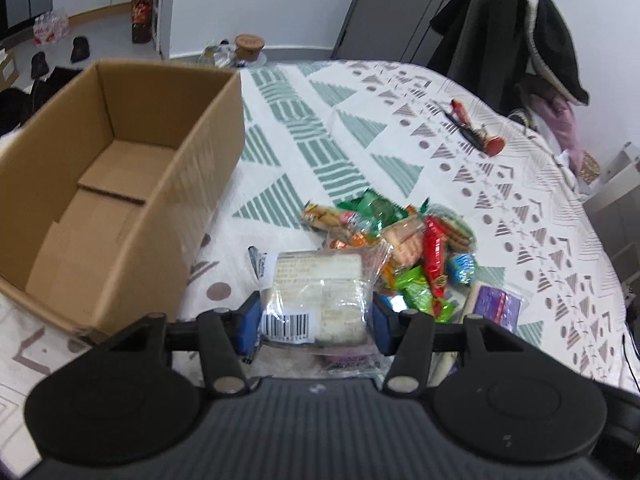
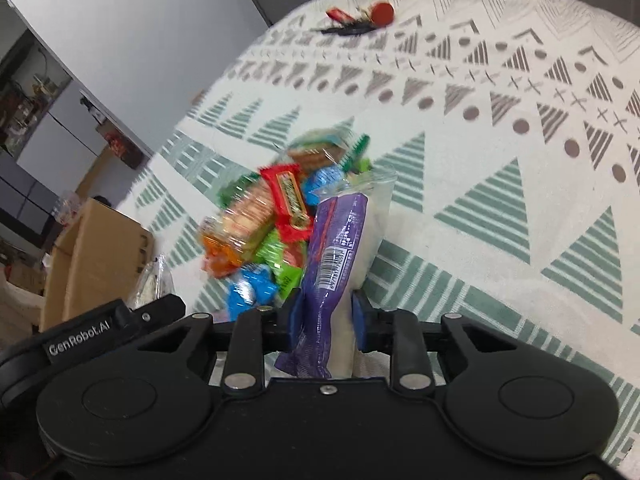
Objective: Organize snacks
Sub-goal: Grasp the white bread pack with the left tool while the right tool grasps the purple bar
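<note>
Snacks in bright crinkly wrappers (image 1: 400, 248) lie heaped on the patterned green, grey and white cloth (image 1: 360, 120), just ahead of both grippers. The left gripper (image 1: 314, 322) is clamped on a clear-wrapped pale slab with a barcode label (image 1: 316, 292), its blue pads (image 1: 249, 326) pressing the packet's two sides; the packet's long axis runs straight forward from the jaws. The right gripper (image 2: 326, 322) is closed narrow on a purple plastic packet with a white side (image 2: 336, 248), which stands up lengthwise out of the jaws toward the pile.

An open brown cardboard box (image 1: 208, 152) stands ahead and to the left of the left gripper, well clear of the heap; its floor shows only folded flaps, so nothing is in it yet. From the right gripper the same box (image 2: 100, 248) sits farther off to the left, beyond the pile. The left hand is judged the nearer one to drop its packet first, by swinging left over the near wall.
</note>
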`<state>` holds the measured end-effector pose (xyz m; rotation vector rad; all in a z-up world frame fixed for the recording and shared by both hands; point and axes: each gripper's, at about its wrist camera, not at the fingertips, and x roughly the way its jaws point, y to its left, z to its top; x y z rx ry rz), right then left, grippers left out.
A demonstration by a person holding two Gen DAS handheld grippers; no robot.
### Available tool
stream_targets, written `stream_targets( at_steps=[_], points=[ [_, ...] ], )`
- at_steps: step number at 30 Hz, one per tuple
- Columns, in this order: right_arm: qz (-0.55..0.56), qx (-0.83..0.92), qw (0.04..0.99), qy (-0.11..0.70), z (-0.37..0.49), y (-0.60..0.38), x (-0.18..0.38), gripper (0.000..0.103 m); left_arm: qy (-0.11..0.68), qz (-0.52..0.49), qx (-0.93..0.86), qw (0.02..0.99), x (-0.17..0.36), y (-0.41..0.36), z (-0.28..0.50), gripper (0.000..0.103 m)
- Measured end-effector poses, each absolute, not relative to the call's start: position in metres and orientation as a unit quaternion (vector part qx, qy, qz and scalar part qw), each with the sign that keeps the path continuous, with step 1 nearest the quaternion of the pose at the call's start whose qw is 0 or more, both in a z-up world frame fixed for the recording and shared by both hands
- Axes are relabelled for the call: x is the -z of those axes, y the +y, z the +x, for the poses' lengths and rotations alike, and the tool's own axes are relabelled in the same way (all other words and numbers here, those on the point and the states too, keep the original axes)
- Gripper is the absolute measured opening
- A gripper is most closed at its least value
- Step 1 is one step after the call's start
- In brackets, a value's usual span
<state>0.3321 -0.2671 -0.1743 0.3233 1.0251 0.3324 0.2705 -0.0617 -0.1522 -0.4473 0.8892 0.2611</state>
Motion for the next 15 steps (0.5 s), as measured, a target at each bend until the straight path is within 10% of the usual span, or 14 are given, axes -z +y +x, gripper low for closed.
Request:
stream_targets(
  at_steps=[15],
  points=[
    [0.157,-0.227,0.866,0.417,0.308,-0.232,0.118,0.025,0.385,-0.175,-0.096,0.901,0.089,-0.042,0.233,0.053]
  ],
)
